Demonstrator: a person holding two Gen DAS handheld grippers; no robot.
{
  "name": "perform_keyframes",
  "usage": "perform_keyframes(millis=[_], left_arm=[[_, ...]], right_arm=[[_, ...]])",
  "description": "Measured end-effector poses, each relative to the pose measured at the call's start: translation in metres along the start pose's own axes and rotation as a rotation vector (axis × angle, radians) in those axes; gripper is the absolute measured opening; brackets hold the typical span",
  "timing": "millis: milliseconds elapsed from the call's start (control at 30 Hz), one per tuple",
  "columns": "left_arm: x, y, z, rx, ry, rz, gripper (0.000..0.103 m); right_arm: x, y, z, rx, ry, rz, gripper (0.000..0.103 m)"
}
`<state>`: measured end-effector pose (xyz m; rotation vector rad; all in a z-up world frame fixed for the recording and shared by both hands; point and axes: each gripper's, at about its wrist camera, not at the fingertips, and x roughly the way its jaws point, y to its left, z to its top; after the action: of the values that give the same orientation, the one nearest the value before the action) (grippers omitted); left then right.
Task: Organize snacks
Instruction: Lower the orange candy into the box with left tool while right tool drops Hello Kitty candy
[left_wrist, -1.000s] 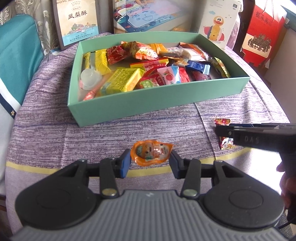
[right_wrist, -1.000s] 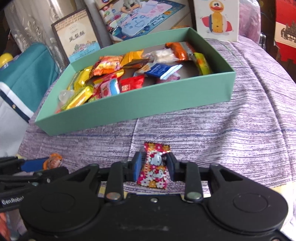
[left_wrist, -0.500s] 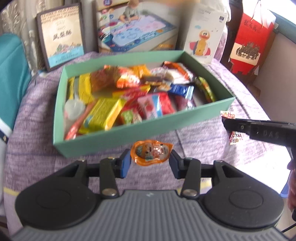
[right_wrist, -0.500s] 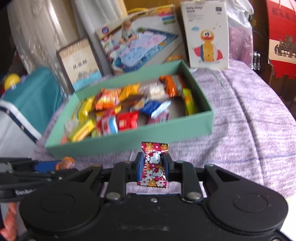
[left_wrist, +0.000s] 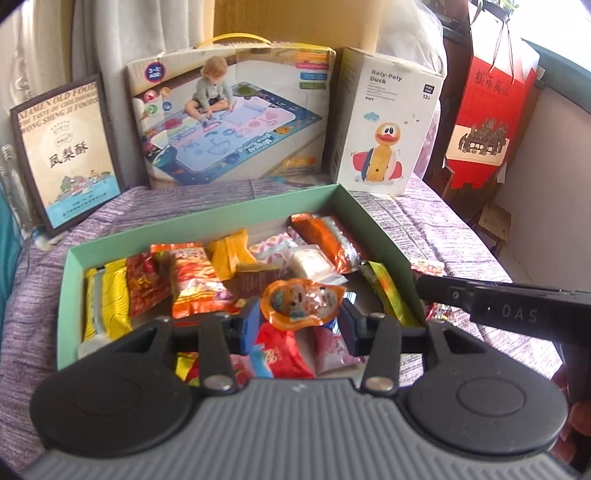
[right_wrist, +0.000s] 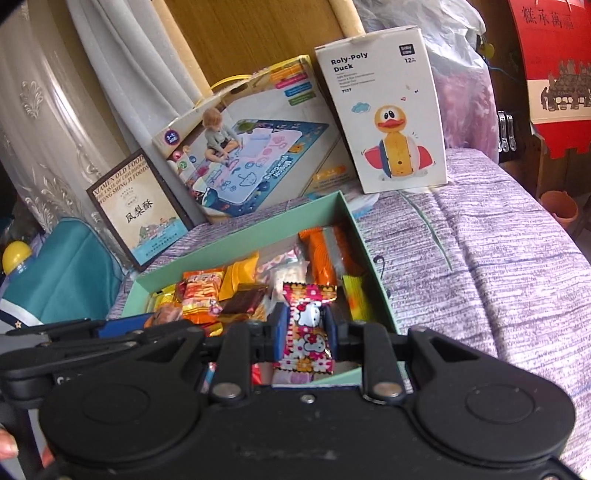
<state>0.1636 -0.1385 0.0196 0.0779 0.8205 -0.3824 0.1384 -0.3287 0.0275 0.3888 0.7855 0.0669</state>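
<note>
I am holding two snacks above the green box (left_wrist: 373, 225), which I take as my landmark. My left hand-held gripper (left_wrist: 297, 325) is standing partly open around the orange jelly cup (left_wrist: 301, 302), its pads pressing the cup's foil rim from both sides. My right hand-held gripper (right_wrist: 304, 334) is almost fully closed on the flat kitty candy (right_wrist: 306, 328), which is hanging over the near right corner of the box. The cup is hanging over the middle of the box, above the snacks already lying inside.

I think the danger is at the release. The two grippers are close together over the box, so they could be bumping each other. The candy is near the box wall, so if I am opening too early it may be falling outside, on the purple cloth (right_wrist: 498, 266). The cup's thin rim could also be slipping out sideways.
</note>
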Motion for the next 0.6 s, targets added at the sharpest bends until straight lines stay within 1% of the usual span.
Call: perform_keyframes(millis=[300,600], left_arm=[[0.033,-0.004,0.000,0.004,0.054,-0.005,0.044],[0.053,-0.005,-0.001,-0.005,0.089,-0.007,0.044]], right_arm=[[0.021,-0.006,0.005,-0.008,0.022,-0.005,0.022],[0.031,-0.013,0.002,-0.016,0.049,-0.013,0.022]])
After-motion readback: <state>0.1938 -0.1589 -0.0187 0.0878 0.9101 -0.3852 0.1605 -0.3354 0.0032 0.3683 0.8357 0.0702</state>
